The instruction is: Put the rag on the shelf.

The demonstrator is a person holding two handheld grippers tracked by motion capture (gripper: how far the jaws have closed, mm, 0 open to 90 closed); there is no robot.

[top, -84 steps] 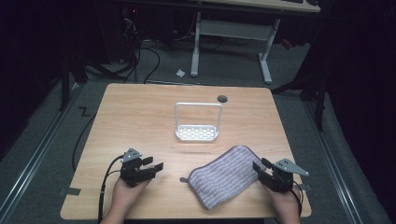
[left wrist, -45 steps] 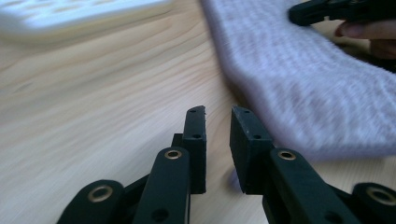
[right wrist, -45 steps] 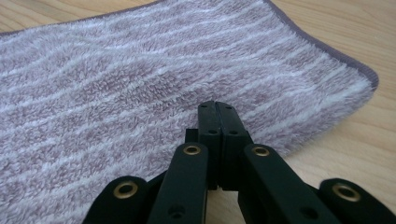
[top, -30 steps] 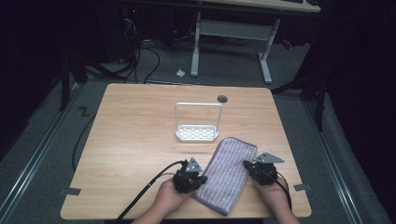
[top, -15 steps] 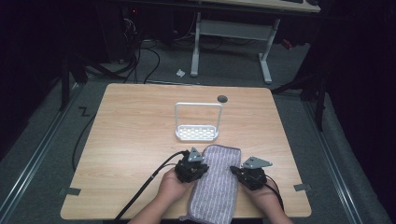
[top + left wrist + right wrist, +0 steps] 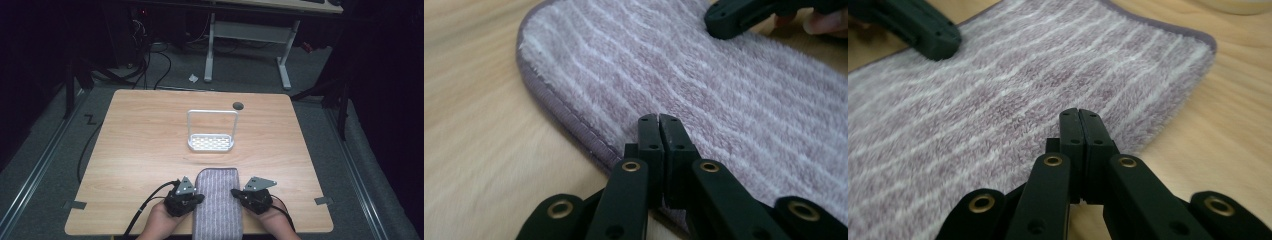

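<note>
Towel (image 6: 217, 205) lies flat at the worktop's (image 6: 150, 145) near edge, long axis running away from the person, left gripper (image 6: 186, 197) and right gripper (image 6: 252, 197) pinching opposite long edges, fingers fully closed.

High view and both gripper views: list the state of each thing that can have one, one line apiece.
Purple striped towel: lying flat on the table, lengthwise away from the person, near end over the table's front edge.
Left gripper: jaws shut, at the towel's left edge.
Right gripper: jaws shut, at the towel's right edge.
White wire rack: upright, nothing on it, apart from the towel.
Wooden table: bare apart from these.
</note>
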